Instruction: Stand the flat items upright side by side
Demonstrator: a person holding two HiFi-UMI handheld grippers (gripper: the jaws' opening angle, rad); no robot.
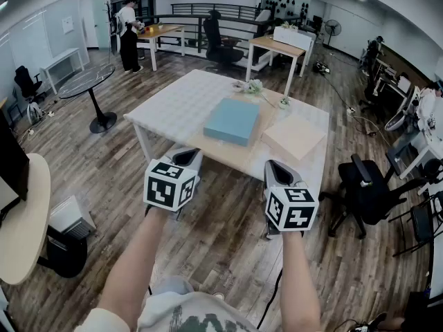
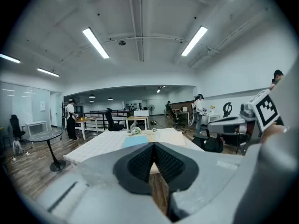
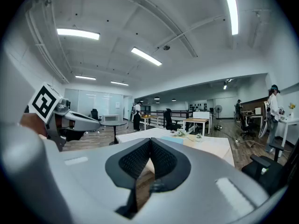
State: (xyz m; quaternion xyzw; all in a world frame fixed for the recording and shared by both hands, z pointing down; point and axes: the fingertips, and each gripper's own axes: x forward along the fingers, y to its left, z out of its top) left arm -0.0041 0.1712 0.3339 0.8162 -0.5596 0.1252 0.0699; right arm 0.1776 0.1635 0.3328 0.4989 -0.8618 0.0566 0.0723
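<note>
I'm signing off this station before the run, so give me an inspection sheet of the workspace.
Surface: white table, mostly bare.
Job's things: blue box and beige box lie flat, side by side, neither upright.
Clutter: flower sprigs at the table's far edge.
Grippers: left claw and right claw shut, empty, short of the table.
Cables: cable on the floor right of the table.
Surroundings: office chair at right, round table at left, person at a far desk.

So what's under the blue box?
The blue box lies flat on the table, across where the white cloth meets a tan strip. Anything directly beneath it is covered.
</note>
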